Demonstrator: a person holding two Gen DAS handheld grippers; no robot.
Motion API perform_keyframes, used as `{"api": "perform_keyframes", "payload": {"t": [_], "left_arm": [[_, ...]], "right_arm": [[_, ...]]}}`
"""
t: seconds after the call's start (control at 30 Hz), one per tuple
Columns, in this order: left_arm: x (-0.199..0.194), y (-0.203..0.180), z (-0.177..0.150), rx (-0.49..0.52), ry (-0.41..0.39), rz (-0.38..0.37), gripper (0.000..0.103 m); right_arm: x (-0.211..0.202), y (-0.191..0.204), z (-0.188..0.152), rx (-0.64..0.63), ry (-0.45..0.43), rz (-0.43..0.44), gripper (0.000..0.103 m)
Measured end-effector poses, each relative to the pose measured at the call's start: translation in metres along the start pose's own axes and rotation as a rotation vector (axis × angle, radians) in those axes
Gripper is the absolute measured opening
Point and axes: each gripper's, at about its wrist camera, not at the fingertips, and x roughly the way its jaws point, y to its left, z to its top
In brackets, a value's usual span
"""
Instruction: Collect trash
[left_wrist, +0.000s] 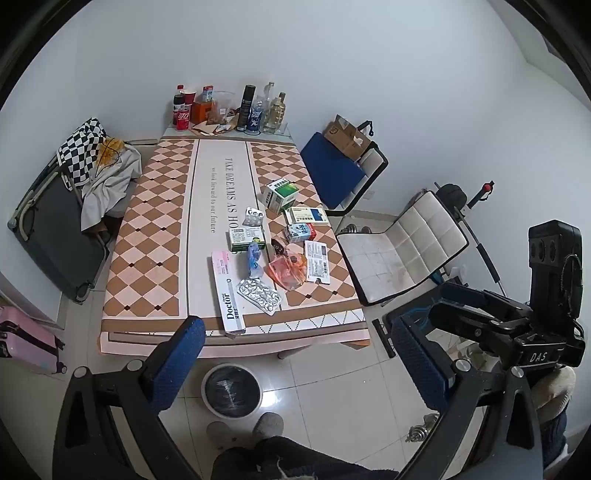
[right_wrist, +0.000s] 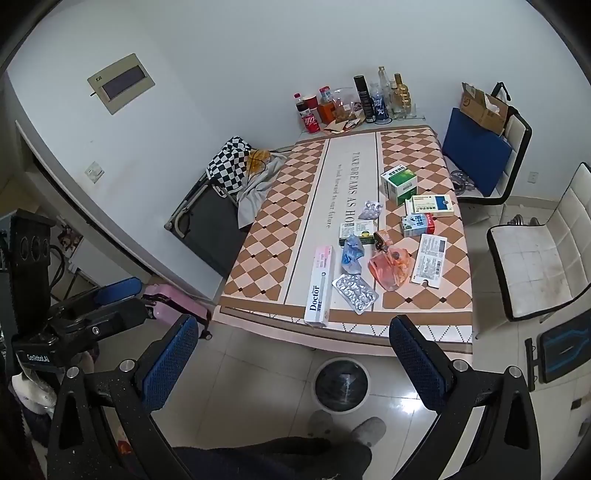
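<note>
Right wrist view alone shows a wall panel (right_wrist: 121, 83); both grippers' jaws gape wide, empty, above the bin (left_wrist: 232, 390)

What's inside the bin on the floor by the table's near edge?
The bin has a dark liner, with one pale, crumpled scrap visible near the middle. Glare and shadow hide the rest, so I can't tell what else is in it. Both grippers hover open above it.

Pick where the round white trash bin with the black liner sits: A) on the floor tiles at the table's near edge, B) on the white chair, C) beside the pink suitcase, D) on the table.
A: the round white trash bin with the black liner stands on the floor tiles just below the near edge of the checkered-cloth table.
</note>
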Motion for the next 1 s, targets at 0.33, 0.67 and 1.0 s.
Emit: {"api": "perform_keyframes", "payload": {"t": [0.33,0.67,1.0], "left_arm": [[0.000,0.001,0.003,-0.002,-0.002,-0.001,0.103],[0.005,-0.002,0.015,-0.001,0.002,-0.006,0.103],[0.009,-0.004,0.019,-0.001,0.004,-0.007,0.103]], "right_arm": [[0.002,-0.004,0.002,-0.010,0.006,0.009,0.103],[0.002,-0.005,0.004,-0.008,0.009,0.009,0.103],[0.003,-0.006,0.006,-0.006,0.014,0.009,0.103]]}}
